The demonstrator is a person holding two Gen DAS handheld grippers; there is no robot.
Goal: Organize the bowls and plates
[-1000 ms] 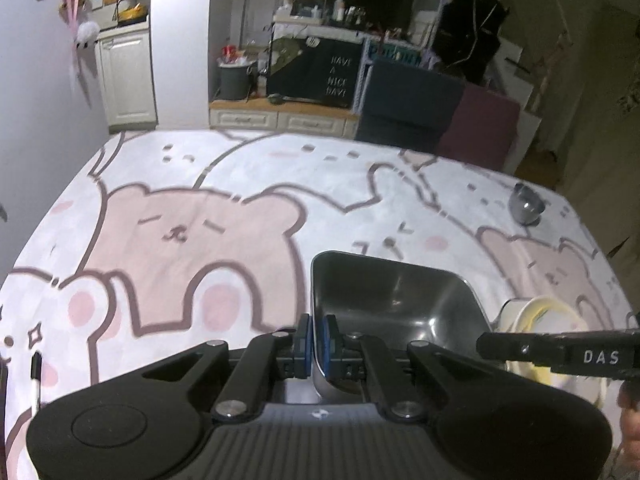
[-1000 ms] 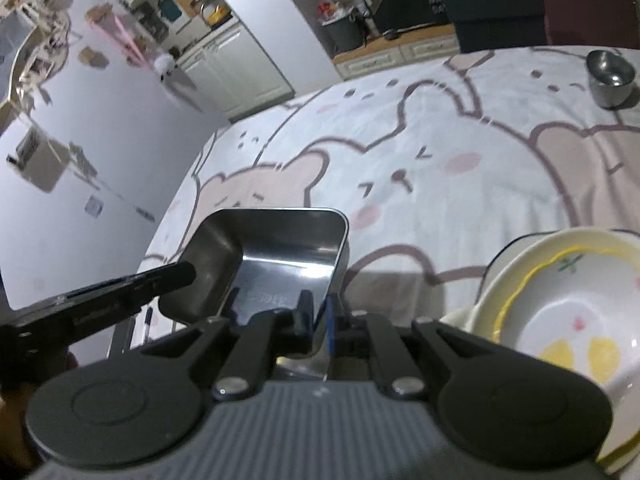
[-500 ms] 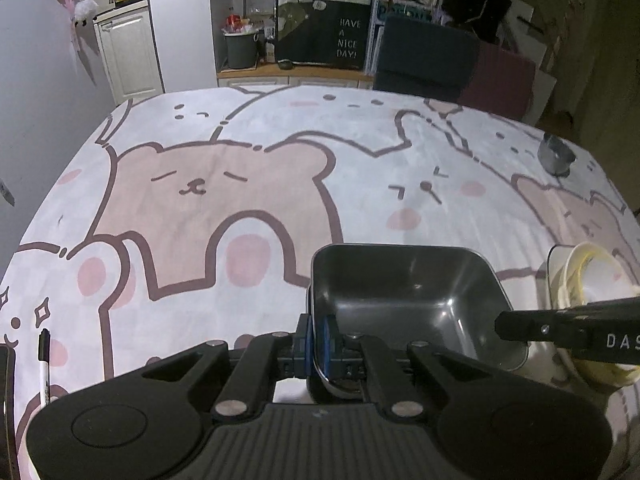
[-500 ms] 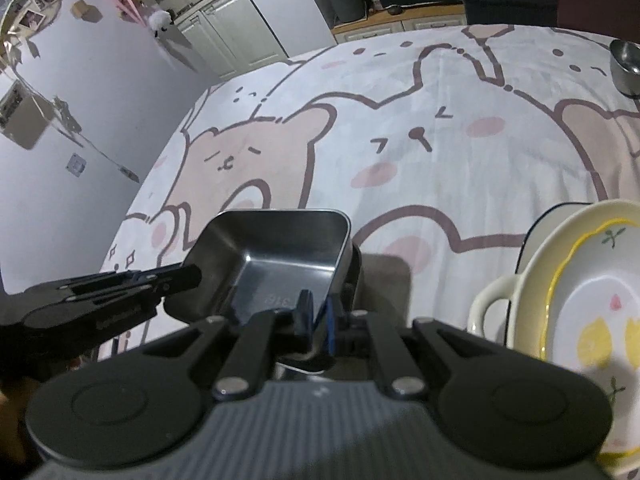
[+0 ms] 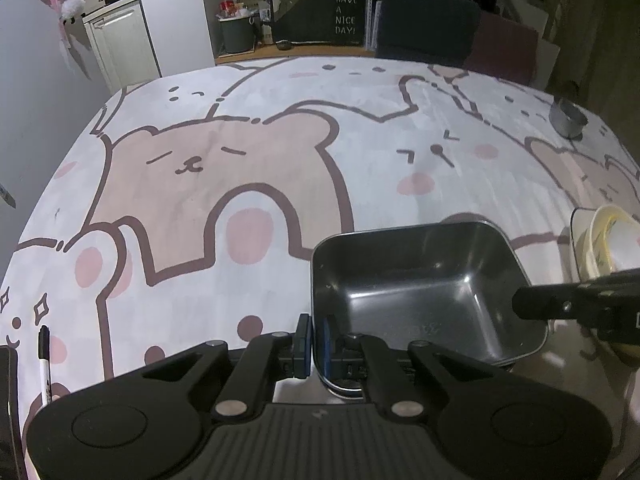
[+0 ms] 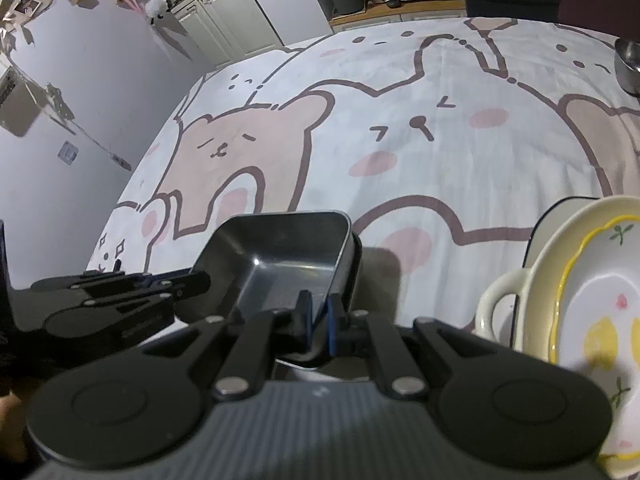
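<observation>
A square steel tray is held over the bear-print tablecloth by both grippers. My left gripper is shut on its near left rim. My right gripper is shut on its near right rim; the tray also shows in the right wrist view. To the right stands a stack of a yellow-rimmed plate in a cream handled bowl; it also shows in the left wrist view. A small steel bowl sits at the far right of the table.
A black marker pen lies at the near left edge of the table. A dark chair stands behind the far edge. White cabinets and a wall are to the left.
Both grippers have lifted and drawn the steel tray back towards me; more of the tablecloth shows beyond it. The stack to the right has not moved.
</observation>
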